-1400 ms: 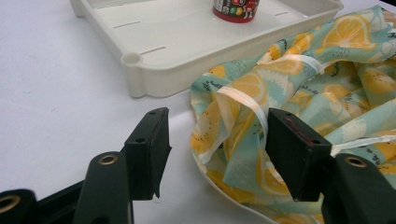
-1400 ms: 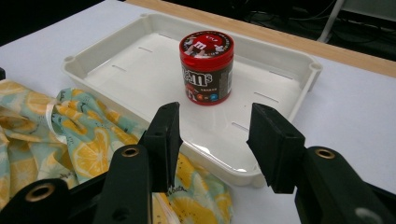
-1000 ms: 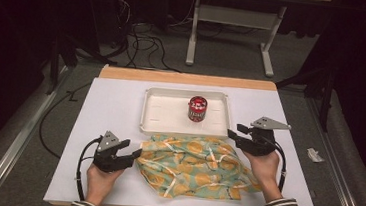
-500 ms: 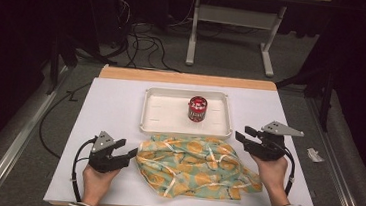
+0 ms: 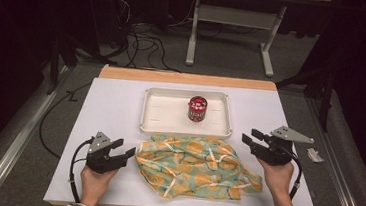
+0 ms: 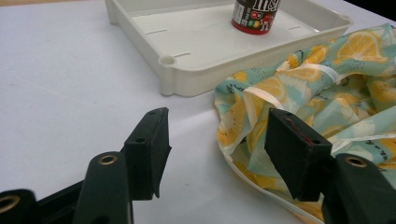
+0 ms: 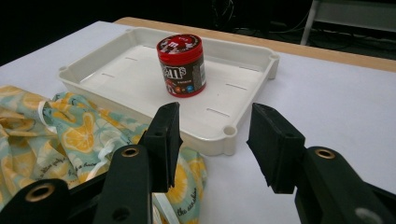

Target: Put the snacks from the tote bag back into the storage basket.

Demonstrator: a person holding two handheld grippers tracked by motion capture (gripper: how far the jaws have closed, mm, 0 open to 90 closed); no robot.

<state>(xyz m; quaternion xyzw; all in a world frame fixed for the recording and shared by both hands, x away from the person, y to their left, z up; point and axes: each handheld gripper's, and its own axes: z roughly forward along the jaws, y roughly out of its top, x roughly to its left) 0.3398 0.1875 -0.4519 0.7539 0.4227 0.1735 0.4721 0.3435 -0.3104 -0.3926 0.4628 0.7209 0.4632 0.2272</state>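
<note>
A crumpled teal cloth with a lemon print (image 5: 195, 167) lies on the white table cover, just in front of a white tray (image 5: 165, 112). A red candy can (image 5: 197, 108) stands upright in the tray's right half. My left gripper (image 5: 124, 148) rests by the cloth's left edge, open, its jaws pointing at the cloth. My right gripper (image 5: 250, 138) hovers off the cloth's right end, open and holding nothing. The left gripper view shows its gripper (image 6: 217, 121) open before the cloth (image 6: 327, 93), with the tray (image 6: 196, 79) and can (image 6: 254, 16) beyond. The right gripper (image 7: 215, 116) faces the can (image 7: 182, 65), tray (image 7: 116, 65) and cloth (image 7: 70, 135).
The table's wooden far edge (image 5: 188, 78) runs behind the tray. Bare white cover (image 5: 110, 106) stretches left of the tray. Cables and a metal stand (image 5: 227, 36) sit on the floor beyond. A small white scrap (image 5: 315, 155) lies off the table's right side.
My right gripper has drifted to the right, away from the cloth, staying open. The left gripper shifted slightly left. Cloth, tray and can have not moved.
</note>
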